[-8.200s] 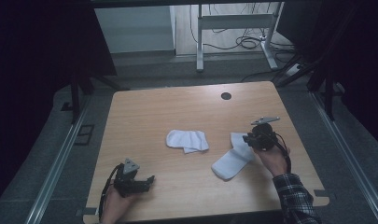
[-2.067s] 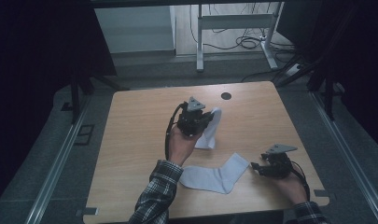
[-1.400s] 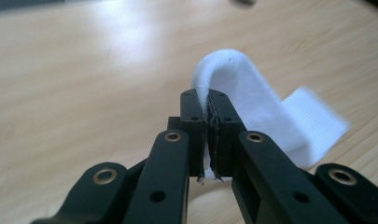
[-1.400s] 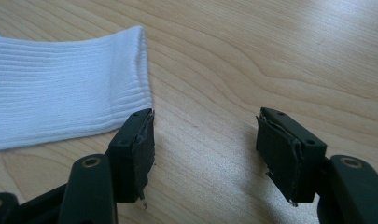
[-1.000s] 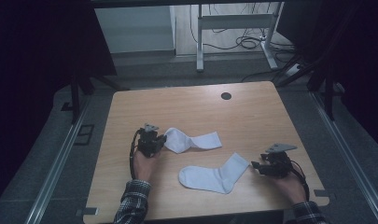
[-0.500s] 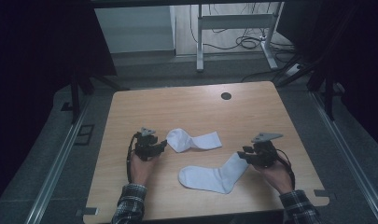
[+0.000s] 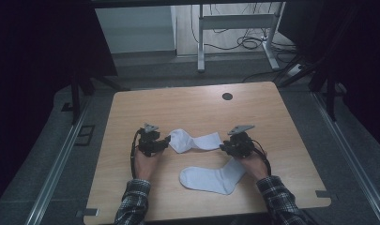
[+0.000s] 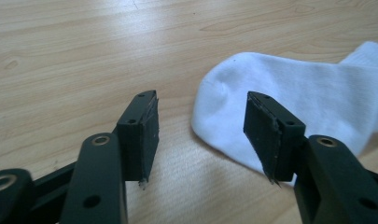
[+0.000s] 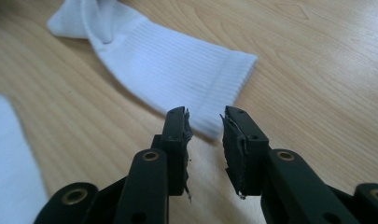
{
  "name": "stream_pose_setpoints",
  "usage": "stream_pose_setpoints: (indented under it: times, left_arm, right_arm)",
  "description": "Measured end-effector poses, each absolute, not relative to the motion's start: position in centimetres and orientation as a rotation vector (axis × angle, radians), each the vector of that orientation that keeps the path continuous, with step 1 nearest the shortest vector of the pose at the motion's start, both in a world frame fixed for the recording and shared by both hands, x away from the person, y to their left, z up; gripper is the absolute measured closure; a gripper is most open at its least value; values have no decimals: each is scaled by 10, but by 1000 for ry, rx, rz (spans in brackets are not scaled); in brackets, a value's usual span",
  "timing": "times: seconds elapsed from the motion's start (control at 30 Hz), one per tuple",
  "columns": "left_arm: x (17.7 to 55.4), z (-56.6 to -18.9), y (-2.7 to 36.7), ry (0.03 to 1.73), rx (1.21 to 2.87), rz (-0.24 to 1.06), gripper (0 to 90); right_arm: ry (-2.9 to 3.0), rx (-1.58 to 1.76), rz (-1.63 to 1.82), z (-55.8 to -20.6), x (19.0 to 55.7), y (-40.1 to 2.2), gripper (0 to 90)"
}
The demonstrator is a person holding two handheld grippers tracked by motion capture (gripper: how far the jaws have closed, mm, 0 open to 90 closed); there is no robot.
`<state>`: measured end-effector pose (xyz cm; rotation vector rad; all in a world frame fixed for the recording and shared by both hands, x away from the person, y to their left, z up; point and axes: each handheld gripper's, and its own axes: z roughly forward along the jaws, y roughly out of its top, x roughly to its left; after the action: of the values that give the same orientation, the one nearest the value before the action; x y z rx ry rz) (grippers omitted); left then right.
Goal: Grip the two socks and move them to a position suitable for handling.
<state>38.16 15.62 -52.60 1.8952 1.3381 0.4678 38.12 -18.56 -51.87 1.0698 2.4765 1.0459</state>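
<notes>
Two white socks lie on the wooden table. The upper sock stretches flat between my two grippers. My left gripper is at its toe end; its jaws have just been opening and stand open, with the toe lying just ahead of them, free of the pads. My right gripper is at the ribbed cuff. Its jaws have just been closing to a narrow gap, with the cuff's edge just in front of the tips and not pinched. The lower sock lies near the front edge.
A round cable hole sits at the table's far side. Beyond the table stand a metal desk frame and loose cables on the floor. Rails run along both sides of the table.
My left gripper has opened and let go of the upper sock's toe. My right hand has moved left, from beside the lower sock to the upper sock's cuff, with its jaws narrowing.
</notes>
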Motion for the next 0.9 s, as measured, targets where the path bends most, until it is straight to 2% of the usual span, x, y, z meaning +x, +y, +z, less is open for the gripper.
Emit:
stream_pose_setpoints:
  times: [0.2, 0.27, 0.33, 0.4, 0.6, 0.9]
  left_arm:
    - [389, -536, 147, 1373, 1939, 484, 437]
    - [390, -540, 145, 1373, 1969, 487, 455]
    - [390, -543, 142, 1362, 1985, 503, 478]
    - [389, -543, 142, 1354, 1979, 493, 568]
    - [386, -542, 138, 1328, 1975, 442, 855]
    - [376, -532, 139, 1305, 1934, 466, 866]
  right_arm:
    - [2471, 1065, 1016, -528, 388, -181, 666]
    - [2481, 1058, 991, -532, 389, -179, 704]
    - [2475, 1060, 1011, -533, 389, -180, 802]
    - [2485, 1074, 1022, -533, 389, -180, 875]
    - [2498, 1076, 1005, -529, 385, -179, 893]
    - [2471, 1043, 1069, -505, 373, -182, 881]
